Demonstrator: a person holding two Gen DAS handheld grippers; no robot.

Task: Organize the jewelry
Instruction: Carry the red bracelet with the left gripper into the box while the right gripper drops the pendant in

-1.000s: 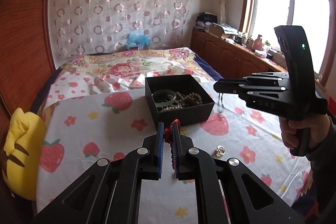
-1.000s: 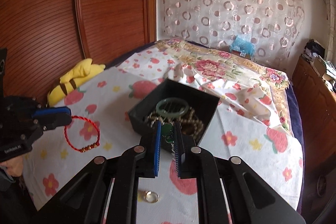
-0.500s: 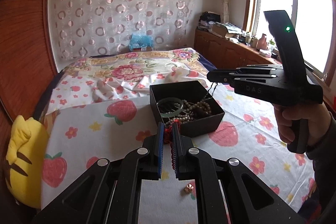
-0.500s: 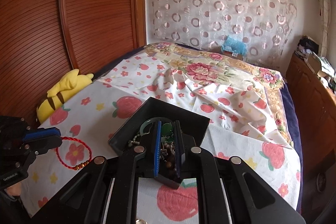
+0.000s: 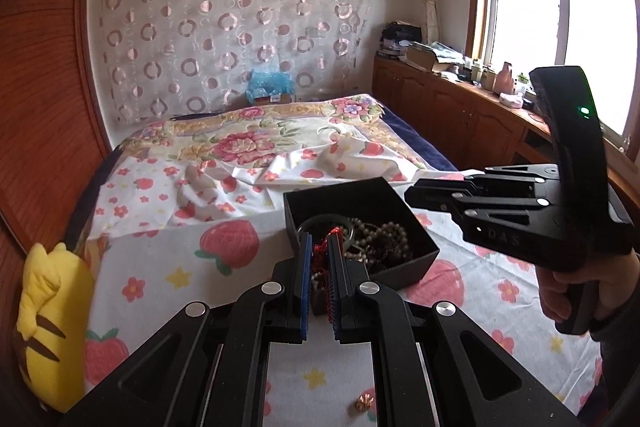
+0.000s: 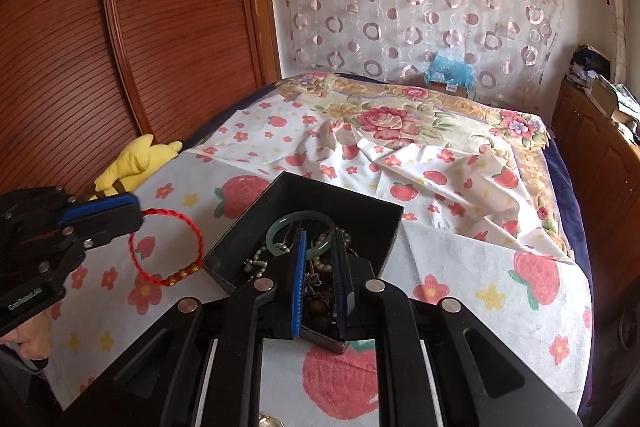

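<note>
A black open box (image 5: 416, 259) (image 6: 352, 211) sits on the strawberry-print sheet and holds a green bangle (image 6: 280, 227) and several bead strings (image 5: 384, 239). My left gripper (image 5: 320, 251) is shut on a red cord bracelet (image 5: 320, 249), which hangs as a loop (image 6: 168, 251) beside the box's left wall in the right wrist view. My right gripper (image 6: 320, 247) hovers over the box with its jaws a little apart and nothing between them. It shows from the side in the left wrist view (image 5: 416, 193). A small rose-gold piece (image 5: 364, 403) and a gold ring (image 6: 270, 421) lie on the sheet.
A yellow plush toy (image 5: 48, 311) (image 6: 132, 163) lies at the bed's left edge against the wooden wardrobe (image 6: 120, 27). A flowered quilt (image 5: 248, 139) covers the far half of the bed. Wooden cabinets (image 5: 460, 115) run under the window on the right.
My left gripper has carried the red bracelet forward to the box's near edge. My right gripper has moved over the box and let go of the green piece it held.
</note>
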